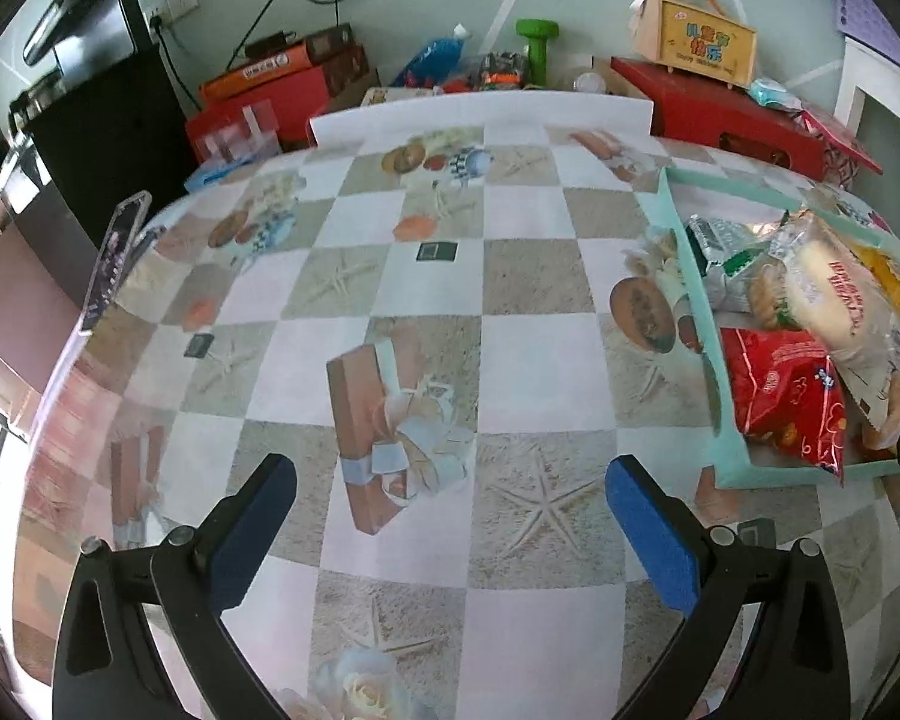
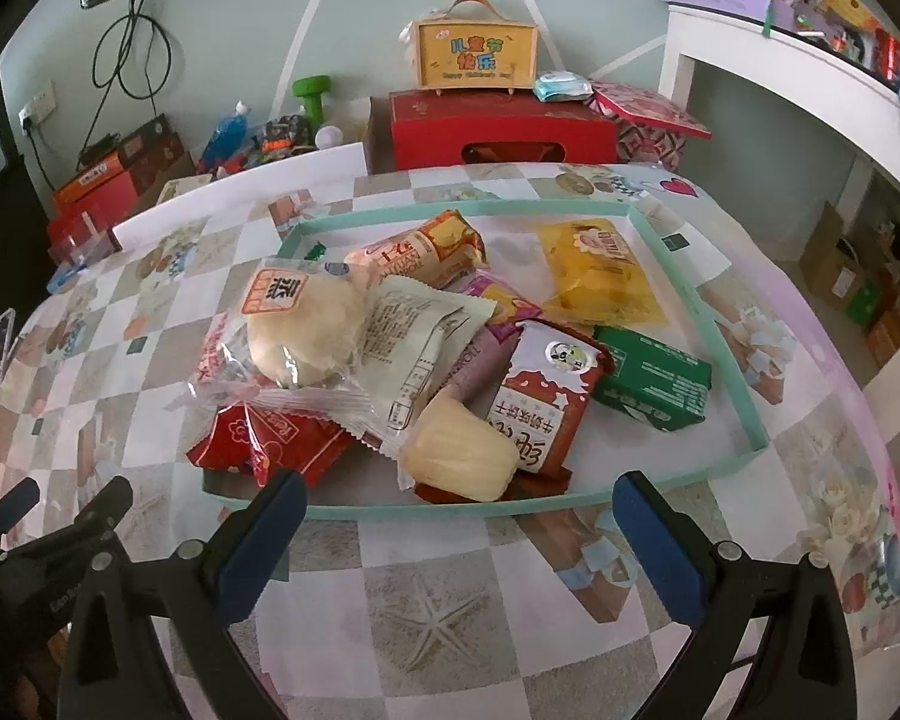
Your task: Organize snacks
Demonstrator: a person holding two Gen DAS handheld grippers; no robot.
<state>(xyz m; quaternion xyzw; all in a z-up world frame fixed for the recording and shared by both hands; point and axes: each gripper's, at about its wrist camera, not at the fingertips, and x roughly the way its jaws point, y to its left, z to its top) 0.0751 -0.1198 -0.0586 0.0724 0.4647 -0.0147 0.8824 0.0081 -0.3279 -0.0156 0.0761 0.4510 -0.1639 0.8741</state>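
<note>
A shallow mint-green tray (image 2: 678, 483) lies on the checkered tablecloth and holds a heap of several snack packs: a clear-wrapped bun (image 2: 303, 336), a red packet (image 2: 270, 438), a yellow pack (image 2: 597, 273) and a green pack (image 2: 651, 378). My right gripper (image 2: 459, 546) hovers open just in front of the tray's near rim, nothing between its blue pads. In the left wrist view the same tray (image 1: 711, 372) sits at the right. My left gripper (image 1: 450, 528) stands open over bare tablecloth to the tray's left, holding nothing.
Red gift boxes (image 2: 498, 132), a yellow handled box (image 2: 474, 54), a green dumbbell (image 2: 315, 96) and a blue bottle (image 2: 225, 135) crowd the floor behind the table. A white shelf (image 2: 810, 96) stands at the right. A phone (image 1: 114, 258) leans at the table's left edge.
</note>
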